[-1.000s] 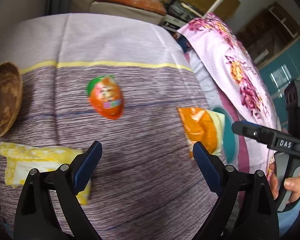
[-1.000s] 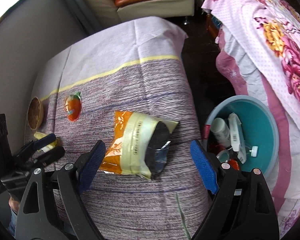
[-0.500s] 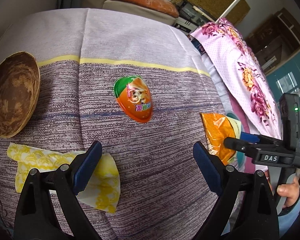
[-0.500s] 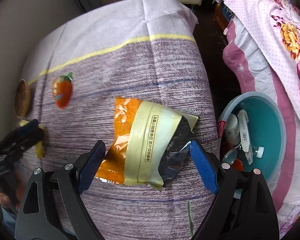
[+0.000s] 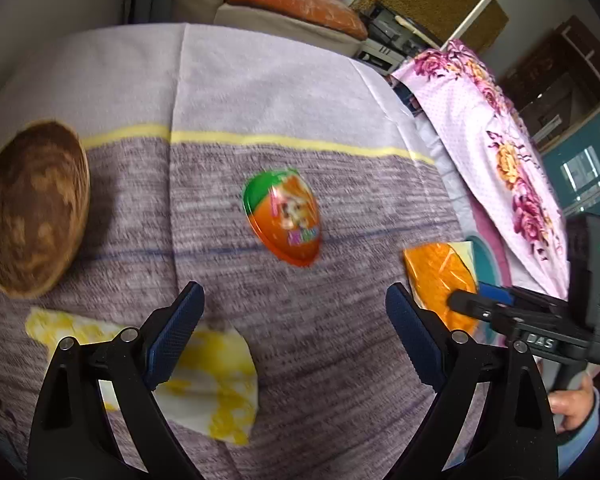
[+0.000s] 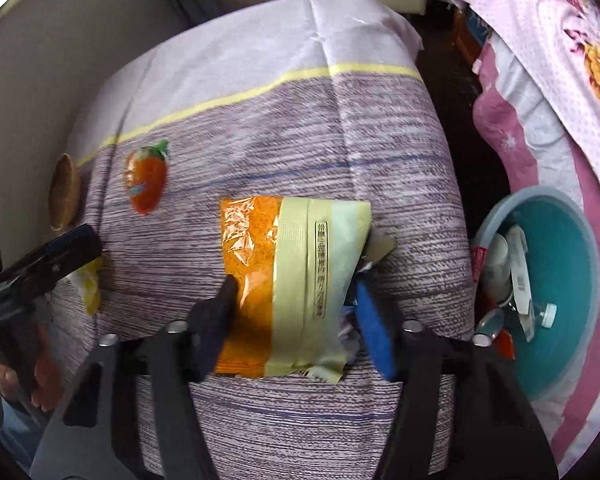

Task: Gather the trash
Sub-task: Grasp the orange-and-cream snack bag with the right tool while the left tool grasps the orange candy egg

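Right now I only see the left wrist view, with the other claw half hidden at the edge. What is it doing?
Observer: The right claw straddles the snack bag, one finger against each side.
Operator: Is the bag sealed?
Observer: No, its right end looks torn, with silvery lining showing.
Operator: Where would it go?
Observer: Probably the teal basin beside the table; it already holds a white bottle and other trash.

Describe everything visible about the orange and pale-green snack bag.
The snack bag is a crinkled, glossy plastic pouch: orange at its left, pale green with a printed text strip at its right, silvery torn lining at the right edge. It lies flat on the striped tablecloth, between the right gripper's fingers, which are closing on its sides.
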The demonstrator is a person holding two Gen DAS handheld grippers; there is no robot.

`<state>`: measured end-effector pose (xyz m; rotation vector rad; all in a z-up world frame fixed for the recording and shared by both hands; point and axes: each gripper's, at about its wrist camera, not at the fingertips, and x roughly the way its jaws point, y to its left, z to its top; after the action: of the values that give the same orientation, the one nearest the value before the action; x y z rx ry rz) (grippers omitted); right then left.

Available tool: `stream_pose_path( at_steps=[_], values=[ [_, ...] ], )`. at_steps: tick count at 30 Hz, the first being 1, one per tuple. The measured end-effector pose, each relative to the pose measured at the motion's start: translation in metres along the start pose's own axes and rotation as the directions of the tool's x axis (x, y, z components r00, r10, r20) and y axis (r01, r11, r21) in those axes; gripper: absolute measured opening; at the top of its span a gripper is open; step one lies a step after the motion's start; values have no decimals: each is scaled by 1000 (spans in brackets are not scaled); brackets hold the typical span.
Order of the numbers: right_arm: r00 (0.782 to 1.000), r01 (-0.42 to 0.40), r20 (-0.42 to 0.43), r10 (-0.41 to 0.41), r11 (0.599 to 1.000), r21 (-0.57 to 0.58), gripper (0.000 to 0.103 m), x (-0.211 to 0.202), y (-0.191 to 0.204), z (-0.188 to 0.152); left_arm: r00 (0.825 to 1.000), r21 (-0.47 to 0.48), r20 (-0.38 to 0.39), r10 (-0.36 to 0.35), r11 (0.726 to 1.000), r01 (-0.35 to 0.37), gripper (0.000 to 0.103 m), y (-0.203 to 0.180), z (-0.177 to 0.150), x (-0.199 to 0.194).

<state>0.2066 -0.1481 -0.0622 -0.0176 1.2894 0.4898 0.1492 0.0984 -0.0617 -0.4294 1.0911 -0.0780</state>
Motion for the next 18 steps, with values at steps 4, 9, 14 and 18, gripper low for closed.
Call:
stream_pose_path(
  at_steps=[4, 9, 14, 18],
  values=[
    [1000, -10, 27, 10, 1000, 7, 43, -6, 0, 5, 998, 53, 20, 66, 996, -67, 92, -7, 12, 5],
    [997, -6, 71, 4, 1000, 27, 43, -14, -3, 18, 990, 68, 23, 141, 988, -142, 89, -13, 28, 20],
    [994, 5, 110, -10, 999, 50, 43, -20, -13, 24, 980, 69, 1, 200, 977, -200, 76, -23, 38, 41],
    [992, 9, 127, -16, 999, 52, 43, -22, -18, 25, 959, 107, 21, 282, 953, -283, 52, -34, 35, 52]
  ],
)
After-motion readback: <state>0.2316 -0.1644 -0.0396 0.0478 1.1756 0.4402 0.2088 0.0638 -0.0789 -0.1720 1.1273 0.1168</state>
